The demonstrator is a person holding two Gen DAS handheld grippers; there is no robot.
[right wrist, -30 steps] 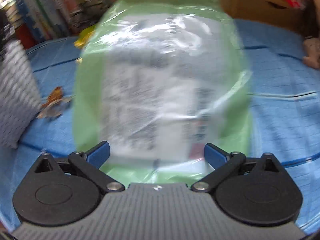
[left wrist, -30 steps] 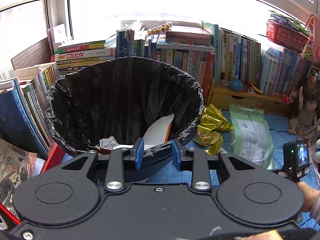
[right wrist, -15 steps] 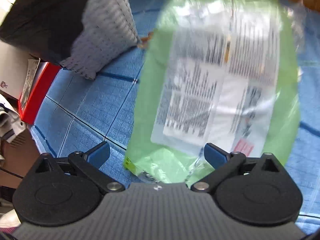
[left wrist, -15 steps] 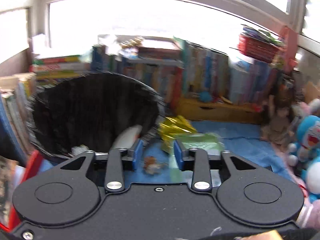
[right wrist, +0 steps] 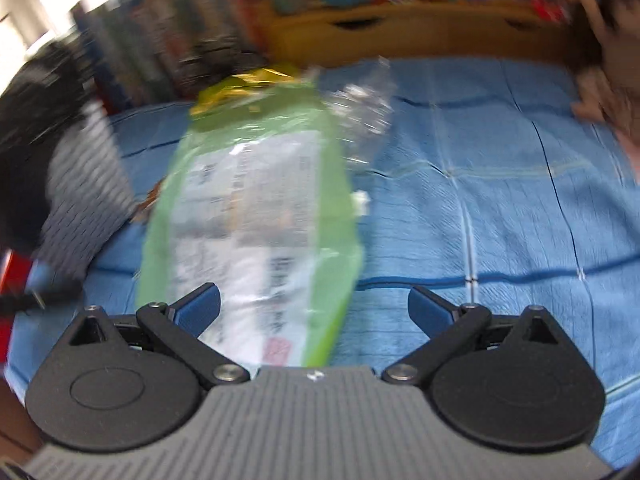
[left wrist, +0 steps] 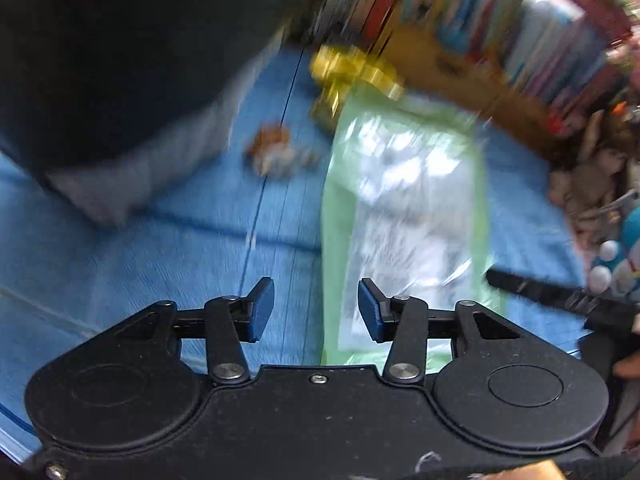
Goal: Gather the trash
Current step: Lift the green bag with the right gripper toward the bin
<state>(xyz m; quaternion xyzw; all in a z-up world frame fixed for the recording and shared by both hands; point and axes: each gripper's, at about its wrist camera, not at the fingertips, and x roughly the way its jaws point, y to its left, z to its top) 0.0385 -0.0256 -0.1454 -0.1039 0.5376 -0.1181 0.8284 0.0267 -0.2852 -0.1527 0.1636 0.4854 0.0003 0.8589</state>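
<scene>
Two grippers hang over the same green bag (left wrist: pixel 404 216), and that is your first risk: the left gripper (left wrist: pixel 316 310) has its jaws opening with only bare blue mat (left wrist: pixel 168 264) between them, the bag's edge lying just under its right-hand pad, while the right gripper (right wrist: pixel 314 310) stands wide open with the bag's near end under its left pad and nothing pinched. If both go for that bag, the tools may knock together or tug the thin film opposite ways and tear it. The bag lies flat on the mat, beside the bin (left wrist: pixel 120 60) with its black liner, and flat film is hard to nip; you could close on the mat instead, or skid the bag away. A gold wrapper (left wrist: pixel 348 72) sits at the bag's far end, touching or tucked under it (both views are too blurred to say which), so lifting the bag might drag it along and drop it short of the bin. Small brown scraps (left wrist: pixel 272 152) lie between bin and bag and are easy to overlook. A crumpled clear wrapper (right wrist: pixel 360 100) at the bag's far corner is light and could flick off among the books (left wrist: pixel 500 24). I judge it safer to send the left tool to the scraps or gold wrapper
</scene>
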